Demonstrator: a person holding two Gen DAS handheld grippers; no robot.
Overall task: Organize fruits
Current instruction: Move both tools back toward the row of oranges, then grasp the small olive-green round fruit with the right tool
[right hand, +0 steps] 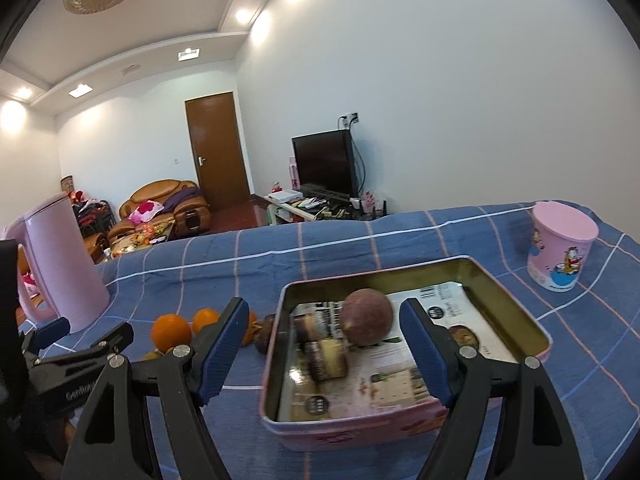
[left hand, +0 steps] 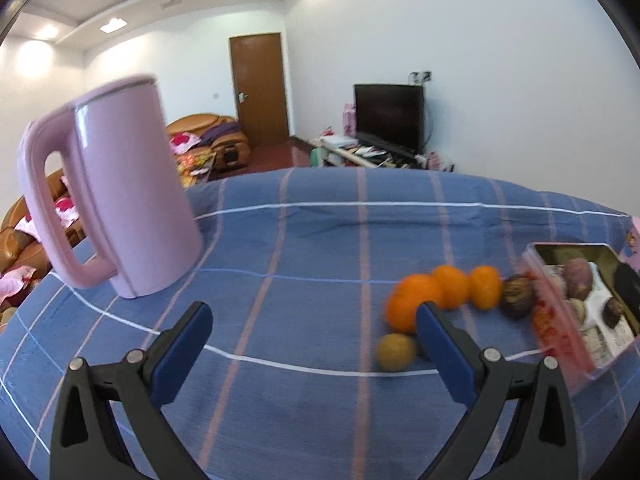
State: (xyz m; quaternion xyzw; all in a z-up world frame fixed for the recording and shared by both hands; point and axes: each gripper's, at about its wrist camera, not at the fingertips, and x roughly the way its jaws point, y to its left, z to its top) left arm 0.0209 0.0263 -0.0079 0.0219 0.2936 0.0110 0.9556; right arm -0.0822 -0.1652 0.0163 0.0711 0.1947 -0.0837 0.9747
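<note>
A pink tin box [right hand: 516, 312] lies on the blue checked cloth with a purple passion fruit [right hand: 366, 316] inside on printed paper. My right gripper [right hand: 322, 324] is open above the box, empty. In the left wrist view the box [left hand: 560, 344] is at the right. Left of it lie a dark passion fruit [left hand: 516, 296], three oranges [left hand: 412, 304], and a small yellow-green fruit [left hand: 394, 352]. My left gripper [left hand: 314, 320] is open and empty, its right finger just in front of the oranges. The oranges [right hand: 170, 330] also show in the right wrist view.
A tall pink kettle [left hand: 120, 200] stands at the left of the table, also in the right wrist view [right hand: 60, 268]. A pink cartoon cup [right hand: 560, 246] stands at the far right. The left gripper's body [right hand: 60, 364] is at the right view's lower left.
</note>
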